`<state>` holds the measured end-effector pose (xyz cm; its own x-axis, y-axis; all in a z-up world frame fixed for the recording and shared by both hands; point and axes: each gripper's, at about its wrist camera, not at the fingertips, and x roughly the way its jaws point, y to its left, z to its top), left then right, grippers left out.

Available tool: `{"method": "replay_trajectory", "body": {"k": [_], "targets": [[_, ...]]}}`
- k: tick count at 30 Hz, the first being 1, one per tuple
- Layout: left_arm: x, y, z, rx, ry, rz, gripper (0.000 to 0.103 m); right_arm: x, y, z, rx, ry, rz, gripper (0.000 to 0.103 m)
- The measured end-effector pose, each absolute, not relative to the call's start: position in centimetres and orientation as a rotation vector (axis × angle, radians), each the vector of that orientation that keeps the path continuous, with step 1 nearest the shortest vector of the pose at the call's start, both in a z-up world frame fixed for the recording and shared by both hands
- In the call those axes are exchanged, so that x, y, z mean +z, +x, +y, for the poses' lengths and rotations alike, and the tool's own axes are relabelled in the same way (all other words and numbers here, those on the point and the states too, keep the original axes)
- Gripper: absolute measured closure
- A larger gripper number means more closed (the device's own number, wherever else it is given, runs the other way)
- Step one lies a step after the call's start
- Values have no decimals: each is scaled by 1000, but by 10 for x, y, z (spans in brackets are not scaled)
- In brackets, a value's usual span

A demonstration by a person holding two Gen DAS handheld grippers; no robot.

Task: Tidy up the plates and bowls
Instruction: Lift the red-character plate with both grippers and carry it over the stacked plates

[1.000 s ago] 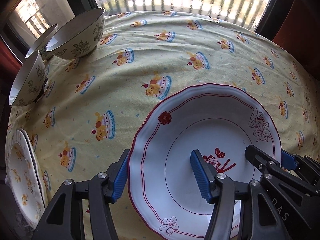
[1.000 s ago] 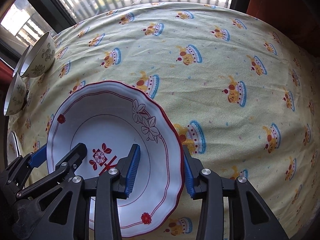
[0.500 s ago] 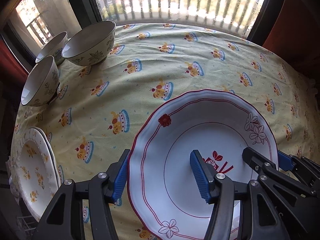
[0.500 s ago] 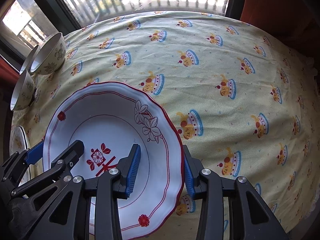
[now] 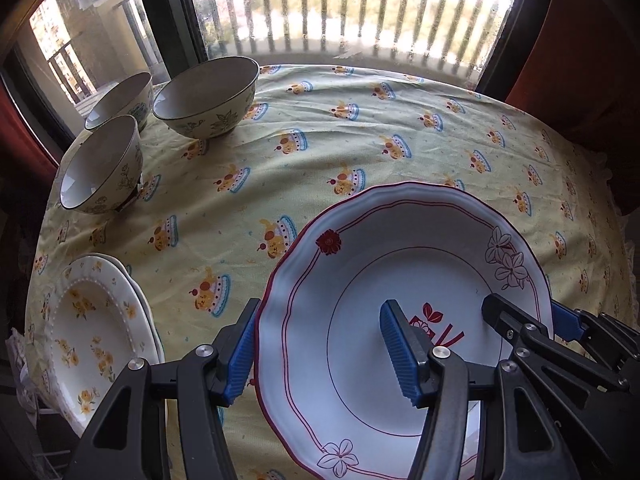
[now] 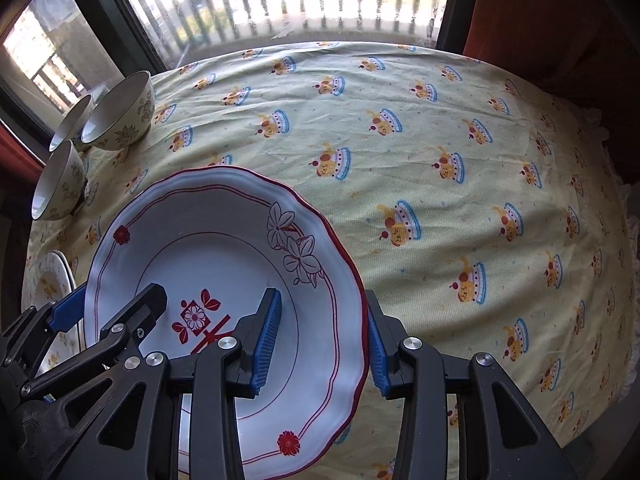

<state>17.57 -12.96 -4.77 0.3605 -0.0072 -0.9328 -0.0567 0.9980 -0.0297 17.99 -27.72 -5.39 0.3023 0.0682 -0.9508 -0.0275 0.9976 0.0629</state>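
A white plate with a red rim and flower prints (image 5: 360,280) (image 6: 224,248) is held up above the table between both grippers. My left gripper (image 5: 320,356) is shut on its left rim. My right gripper (image 6: 320,344) is shut on its right rim. A stack of white plates with yellow flowers (image 5: 92,328) (image 6: 48,280) lies at the left edge of the table. Three floral bowls (image 5: 204,96) (image 6: 116,116) stand at the far left corner, one of them tilted (image 5: 100,168).
The round table has a yellow cloth with cake prints (image 5: 400,148) (image 6: 440,160). A window with railings runs behind it. Red curtains hang at the right (image 6: 560,20). A wire rack shows below the left table edge (image 5: 36,412).
Both grippers have lifted the red-rimmed plate higher above the table and pulled back, so more of the table, bowls and the left plate stack shows.
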Motion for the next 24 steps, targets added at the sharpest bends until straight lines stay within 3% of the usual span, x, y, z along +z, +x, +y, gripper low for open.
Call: {"method": "replay_trajectory", "body": {"k": [24], "targets": [[-21, 139, 22, -128, 15, 1161, 43, -27, 122, -124, -100, 123, 1187, 59]]}}
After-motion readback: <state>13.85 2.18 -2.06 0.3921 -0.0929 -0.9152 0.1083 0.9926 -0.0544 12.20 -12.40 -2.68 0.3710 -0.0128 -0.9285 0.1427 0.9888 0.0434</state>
